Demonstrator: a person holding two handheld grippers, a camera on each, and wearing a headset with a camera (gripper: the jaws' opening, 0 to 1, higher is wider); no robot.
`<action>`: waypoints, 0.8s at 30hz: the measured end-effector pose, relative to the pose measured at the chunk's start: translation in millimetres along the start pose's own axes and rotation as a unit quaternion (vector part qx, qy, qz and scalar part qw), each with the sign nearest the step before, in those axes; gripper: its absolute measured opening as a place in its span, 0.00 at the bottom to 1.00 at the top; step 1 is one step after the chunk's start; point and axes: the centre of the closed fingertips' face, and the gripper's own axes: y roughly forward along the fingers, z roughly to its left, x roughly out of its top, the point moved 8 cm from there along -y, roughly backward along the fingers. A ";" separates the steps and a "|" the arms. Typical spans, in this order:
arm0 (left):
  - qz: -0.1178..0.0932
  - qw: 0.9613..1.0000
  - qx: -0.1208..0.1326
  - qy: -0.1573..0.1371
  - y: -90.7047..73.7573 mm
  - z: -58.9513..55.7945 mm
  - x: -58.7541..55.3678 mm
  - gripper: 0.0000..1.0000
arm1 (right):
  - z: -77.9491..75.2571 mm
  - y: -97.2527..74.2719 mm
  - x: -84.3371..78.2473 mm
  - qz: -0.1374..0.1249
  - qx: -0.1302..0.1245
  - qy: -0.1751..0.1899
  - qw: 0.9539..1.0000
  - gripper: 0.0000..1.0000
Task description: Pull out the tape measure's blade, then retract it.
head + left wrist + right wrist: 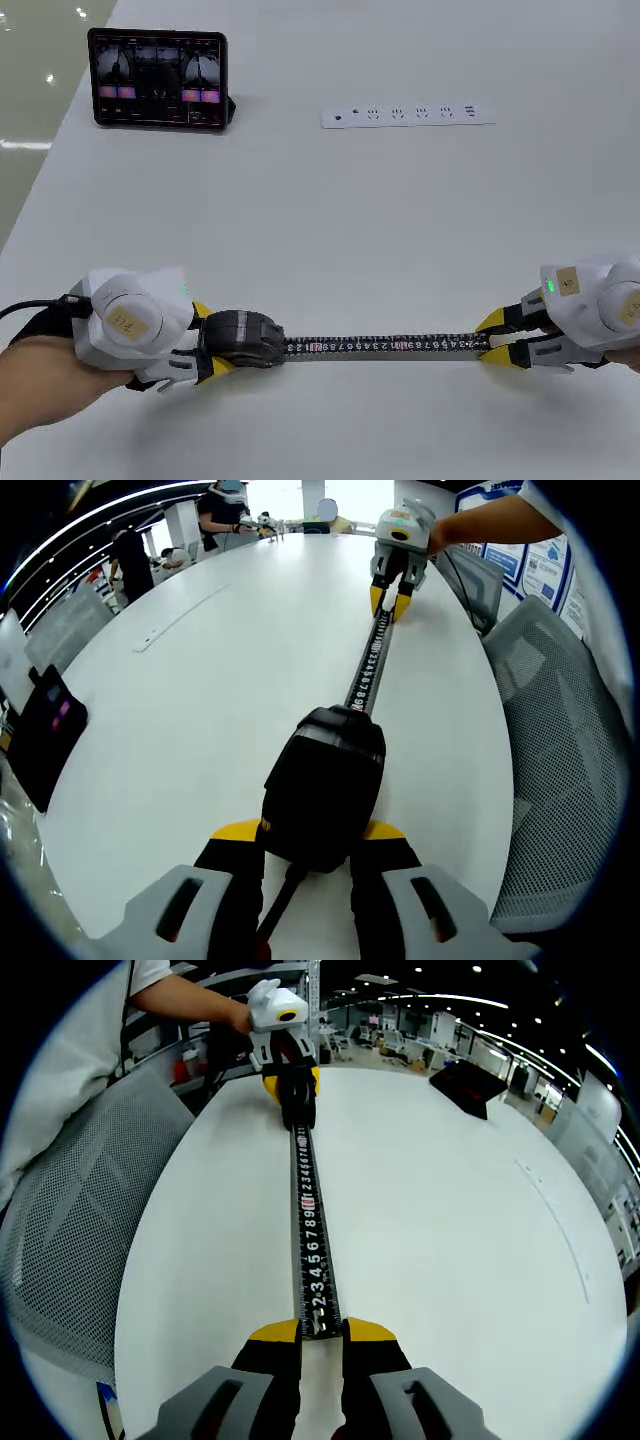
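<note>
A black tape measure case (243,338) lies on the white table (340,230), and my left gripper (212,342) is shut on it. Up close in the left gripper view, the case (325,785) sits between the yellow-tipped jaws. The dark blade (385,346) with white numbers runs flat along the table to my right gripper (492,338), which is shut on the blade's end. In the right gripper view the blade (310,1230) stretches away from my right gripper (320,1332) toward the far left gripper (290,1085). The right gripper (391,598) shows far off in the left gripper view.
A tablet (158,78) with a lit screen stands at the back left of the table. A white power strip (408,115) lies at the back right. Mesh chairs (560,760) stand along the near side of the table.
</note>
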 end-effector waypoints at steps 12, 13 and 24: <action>0.002 1.000 0.005 -0.025 -0.8 -0.8 -0.5 0.30 | -0.2 0.7 4.4 -0.003 0.005 0.024 1.000 0.16; 0.000 1.000 0.005 -0.029 -0.8 -1.2 -0.3 0.30 | -0.7 0.9 4.7 -0.003 0.004 0.021 1.000 0.15; -0.006 0.999 0.011 -0.046 -4.3 -5.9 1.7 0.38 | -2.4 -2.0 7.6 -0.016 -0.003 0.040 0.999 0.21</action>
